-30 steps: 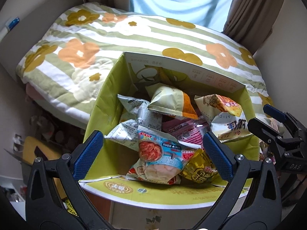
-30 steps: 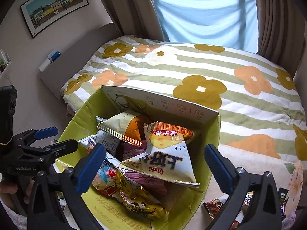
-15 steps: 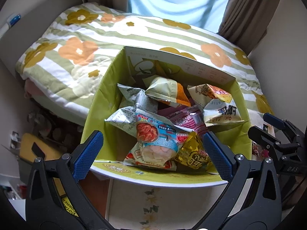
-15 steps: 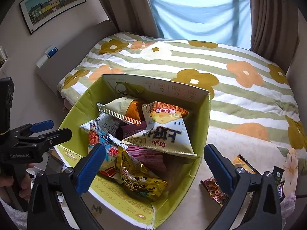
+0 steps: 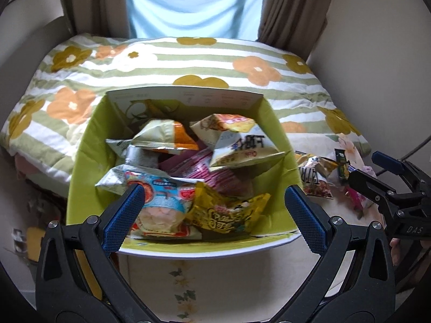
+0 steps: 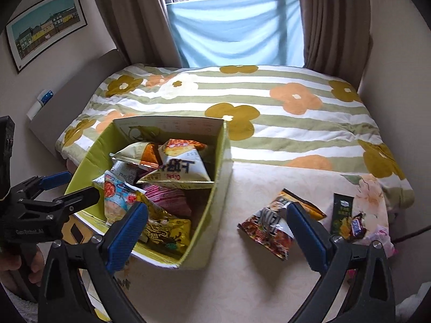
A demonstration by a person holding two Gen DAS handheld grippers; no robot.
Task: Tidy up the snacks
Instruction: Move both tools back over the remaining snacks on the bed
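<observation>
— Since most packets already fill the green box [image 6: 215,188] at the table's [image 6: 242,282] left edge, what remains?
— The dark snack packet [image 6: 266,228] near its right edge. The right gripper [image 6: 218,231] is spread wide, empty; the left gripper [image 5: 212,215] likewise. It likely must descend and close on that packet.

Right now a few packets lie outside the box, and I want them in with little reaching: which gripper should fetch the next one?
Right. The right gripper is open, empty, with the red-brown packet beside the green box nearly between its fingers. The left gripper, also open, faces the full box.
</observation>
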